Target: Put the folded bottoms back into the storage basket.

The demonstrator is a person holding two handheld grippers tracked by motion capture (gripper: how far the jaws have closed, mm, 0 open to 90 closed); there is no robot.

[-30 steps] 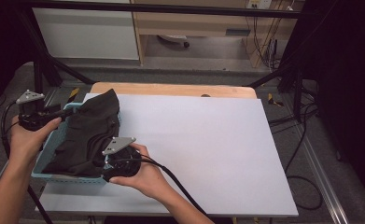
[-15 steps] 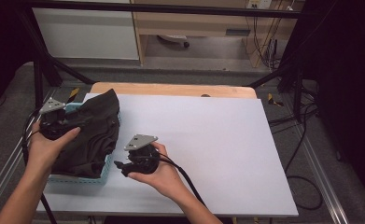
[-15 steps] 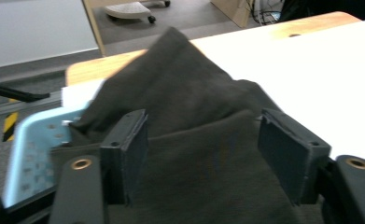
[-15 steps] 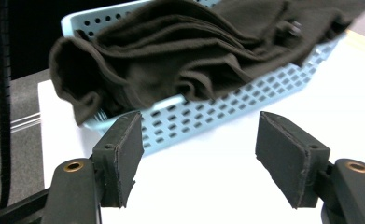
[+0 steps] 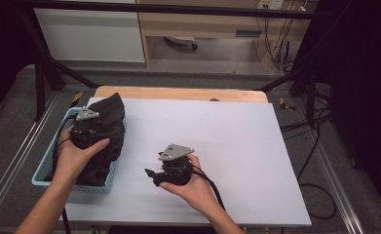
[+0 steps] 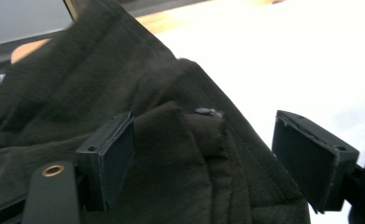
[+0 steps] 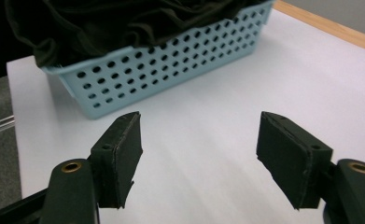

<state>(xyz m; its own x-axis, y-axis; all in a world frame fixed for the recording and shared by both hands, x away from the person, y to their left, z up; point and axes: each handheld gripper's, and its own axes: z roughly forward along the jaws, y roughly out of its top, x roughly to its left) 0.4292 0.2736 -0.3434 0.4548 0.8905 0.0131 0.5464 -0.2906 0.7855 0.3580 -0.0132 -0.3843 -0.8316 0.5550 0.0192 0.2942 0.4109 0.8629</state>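
Setting: we take this for a lab or recording studio. We note a white-topped table (image 5: 217, 146) on a wooden board (image 5: 178, 92), a black metal frame (image 5: 47, 73) around it, loose cables (image 5: 314, 146) on grey carpet (image 5: 12, 141), dark surrounds, and pale cabinets (image 5: 90, 34) behind.

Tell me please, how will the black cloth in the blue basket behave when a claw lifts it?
The black cloth lies in soft folds and spills over the blue basket rim, so it will probably hang limp. It looks light, yet bulky. The left claw, just opening, has a fold between its jaws; one fold may drag the rest out, perhaps tugging the basket.
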